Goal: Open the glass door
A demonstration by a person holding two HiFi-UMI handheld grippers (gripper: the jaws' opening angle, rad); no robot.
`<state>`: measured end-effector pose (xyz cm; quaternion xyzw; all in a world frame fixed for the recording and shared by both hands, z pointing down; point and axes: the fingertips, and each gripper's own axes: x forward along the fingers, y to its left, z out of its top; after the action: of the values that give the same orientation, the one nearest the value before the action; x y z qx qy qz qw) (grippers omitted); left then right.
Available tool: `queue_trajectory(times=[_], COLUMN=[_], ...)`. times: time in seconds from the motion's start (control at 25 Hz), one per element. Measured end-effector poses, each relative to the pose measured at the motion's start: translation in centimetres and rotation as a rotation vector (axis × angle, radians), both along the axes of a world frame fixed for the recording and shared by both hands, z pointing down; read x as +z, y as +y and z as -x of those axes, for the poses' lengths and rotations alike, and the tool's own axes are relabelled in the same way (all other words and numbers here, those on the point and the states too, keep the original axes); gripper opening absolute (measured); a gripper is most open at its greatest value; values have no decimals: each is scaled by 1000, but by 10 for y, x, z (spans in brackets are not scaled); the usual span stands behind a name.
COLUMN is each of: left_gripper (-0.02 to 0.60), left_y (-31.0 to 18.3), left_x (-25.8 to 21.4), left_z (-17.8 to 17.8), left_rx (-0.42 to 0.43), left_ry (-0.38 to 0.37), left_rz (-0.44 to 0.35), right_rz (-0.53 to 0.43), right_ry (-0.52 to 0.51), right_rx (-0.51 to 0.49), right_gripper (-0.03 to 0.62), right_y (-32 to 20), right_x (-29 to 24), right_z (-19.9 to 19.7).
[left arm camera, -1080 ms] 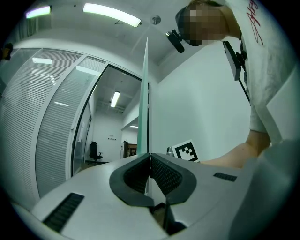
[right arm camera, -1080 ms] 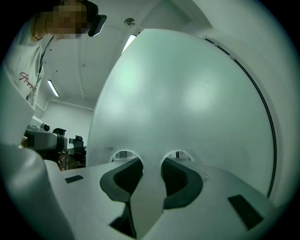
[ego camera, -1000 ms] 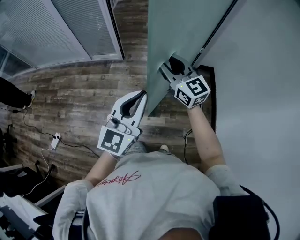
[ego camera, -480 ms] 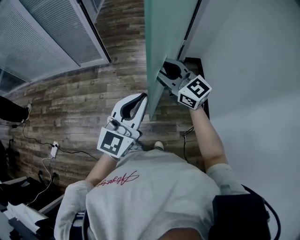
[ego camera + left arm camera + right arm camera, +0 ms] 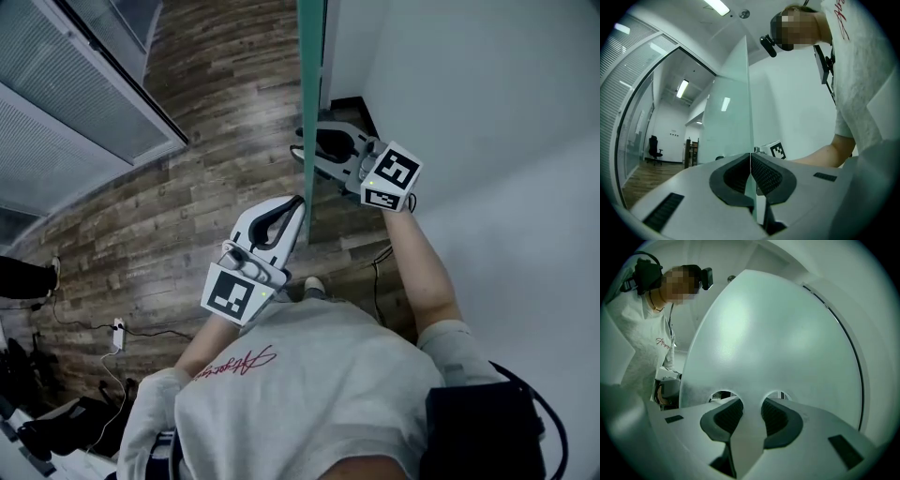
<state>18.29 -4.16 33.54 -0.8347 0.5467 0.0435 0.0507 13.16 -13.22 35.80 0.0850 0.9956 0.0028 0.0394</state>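
The frosted glass door [image 5: 310,94] shows edge-on in the head view as a thin green strip. My left gripper [image 5: 298,202] is shut, and its tips rest at the door's free edge [image 5: 749,93], which runs straight up from my left gripper [image 5: 750,157] in the left gripper view. My right gripper [image 5: 311,145] stands on the door's right side and points at its face. In the right gripper view the frosted pane [image 5: 768,333] fills the picture. My right gripper [image 5: 751,401] is open there, its tips up against the glass and nothing clamped between them.
A white wall [image 5: 487,94] stands close on the right. Wood-plank floor [image 5: 206,141] spreads to the left, bounded by a glass partition with blinds [image 5: 66,103]. Cables and a plug strip [image 5: 117,328] lie on the floor. An office chair [image 5: 655,147] stands far down the room.
The door has swung from a slanted wide panel to edge-on in the head view. Both grippers have travelled with it. The blinds partition has slid toward the left.
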Motion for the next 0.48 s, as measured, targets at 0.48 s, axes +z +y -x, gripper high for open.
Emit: queue_trajectory(times=[0.48], left_gripper=[18], left_y=[-23], left_x=[5], left_z=[-77], left_rx=[361], left_ry=[-4], left_rz=[58], right_rz=[27], right_ry=[7], right_rx=[27], right_gripper=[129], right_y=[-38], right_x=[2], right_z=[-82])
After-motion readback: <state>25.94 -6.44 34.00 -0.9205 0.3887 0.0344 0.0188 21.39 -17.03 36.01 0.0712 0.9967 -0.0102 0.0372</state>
